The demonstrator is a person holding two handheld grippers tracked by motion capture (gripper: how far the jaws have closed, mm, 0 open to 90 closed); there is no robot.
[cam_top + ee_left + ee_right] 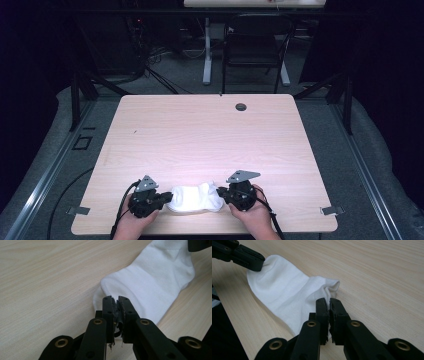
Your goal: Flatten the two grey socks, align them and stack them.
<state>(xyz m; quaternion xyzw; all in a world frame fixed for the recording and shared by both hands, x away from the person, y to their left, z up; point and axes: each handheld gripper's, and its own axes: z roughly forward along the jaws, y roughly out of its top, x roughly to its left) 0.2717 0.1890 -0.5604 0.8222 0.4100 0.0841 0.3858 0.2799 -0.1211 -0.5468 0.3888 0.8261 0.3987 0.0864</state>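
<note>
A white sock (195, 199) lies flat near the wooden table's (200, 130) front edge, stretched between my two grippers. My left gripper (169, 196) holds its left end; in the left gripper view the jaws (116, 300) are shut on the sock's (155, 282) bunched edge. At the other end my right gripper (220, 192) pinches a fold of the sock (282, 290), with its jaws (329, 301) pressed together on the fabric. The left gripper (258, 262) also appears at the far end in the right gripper view. A hand holds each gripper from the table's front.
A round cable hole (241, 106) sits near the table's far edge. Beyond the table stand a dark chair (252, 45) and a white desk leg (207, 55), with cables on the floor. Dark frame legs (80, 95) flank the table.
</note>
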